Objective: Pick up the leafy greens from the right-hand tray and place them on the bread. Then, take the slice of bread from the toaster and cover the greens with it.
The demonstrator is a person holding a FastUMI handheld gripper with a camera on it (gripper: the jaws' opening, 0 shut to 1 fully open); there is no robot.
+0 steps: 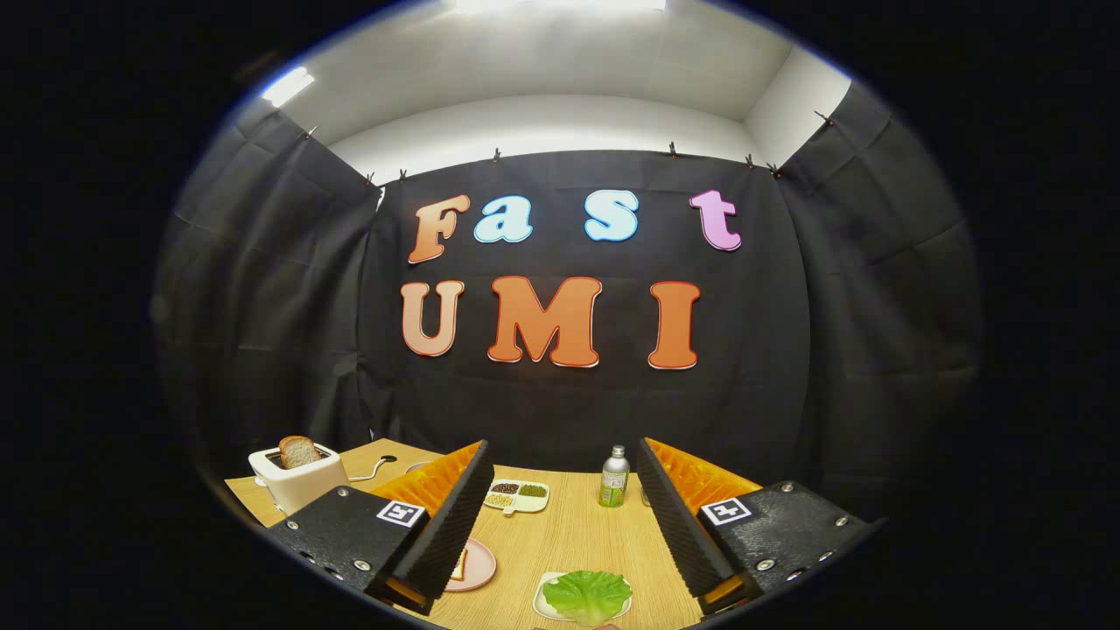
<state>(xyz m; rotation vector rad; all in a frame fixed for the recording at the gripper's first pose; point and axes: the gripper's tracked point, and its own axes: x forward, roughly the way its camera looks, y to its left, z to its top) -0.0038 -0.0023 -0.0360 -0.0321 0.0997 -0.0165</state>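
The gripper (560, 516) hangs above the table (577, 525) with its fingers spread wide and nothing between them; they are released and touch no object.

The greens (587, 595) lie near, just ahead of the gap between the fingers and a little toward the right finger. They are a single bright green leaf with a ruffled, wavy edge and pale veins running across it, slightly cupped, and it covers most of the small white tray (544, 602) beneath it, so that just the tray's rim peeks out at the left and right.

To the left of the tray, partly hidden behind the left finger, sits a pink plate (479, 564) with a slice of bread (458, 567) on it, of which a mere corner shows.

Farther away on the left stands a white toaster (299, 477) with a browned slice (298, 451) sticking up out of its slot, and a cord (372, 471) trails from it across the table.

At the far side, between the fingers, a white divided dish (516, 496) holds dark, yellow and green fillings. To its right stands a small bottle (614, 478) with a green label and a silver cap.
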